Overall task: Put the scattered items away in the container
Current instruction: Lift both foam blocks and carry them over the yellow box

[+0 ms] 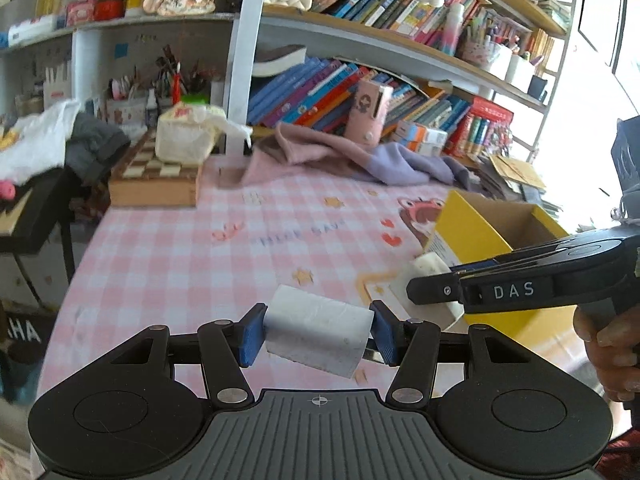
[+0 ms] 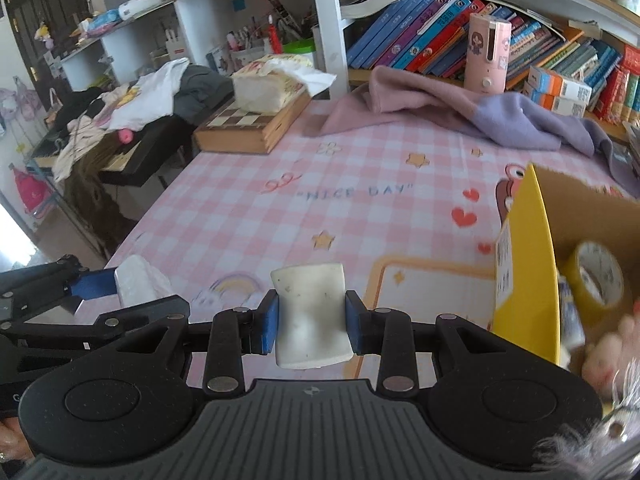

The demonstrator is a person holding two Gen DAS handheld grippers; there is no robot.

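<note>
My left gripper (image 1: 318, 334) is shut on a white foam block (image 1: 318, 330) and holds it above the pink checked tablecloth (image 1: 200, 248). My right gripper (image 2: 312, 322) is shut on a cream squashed foam block (image 2: 310, 316); it shows in the left wrist view (image 1: 434, 292) beside the yellow cardboard box (image 1: 468, 236). The box (image 2: 524, 280) stands at the right and holds a roll of tape (image 2: 598, 276) and a plush toy (image 2: 608, 356). The left gripper's block shows at the left in the right wrist view (image 2: 138, 284).
A chessboard box (image 2: 252, 128) with a tissue pack (image 2: 268, 88) sits at the far left of the table. A pink and lilac cloth (image 2: 460, 112) lies along the back. Bookshelves (image 2: 440, 32) rise behind. A pink dispenser (image 2: 488, 54) stands by the books.
</note>
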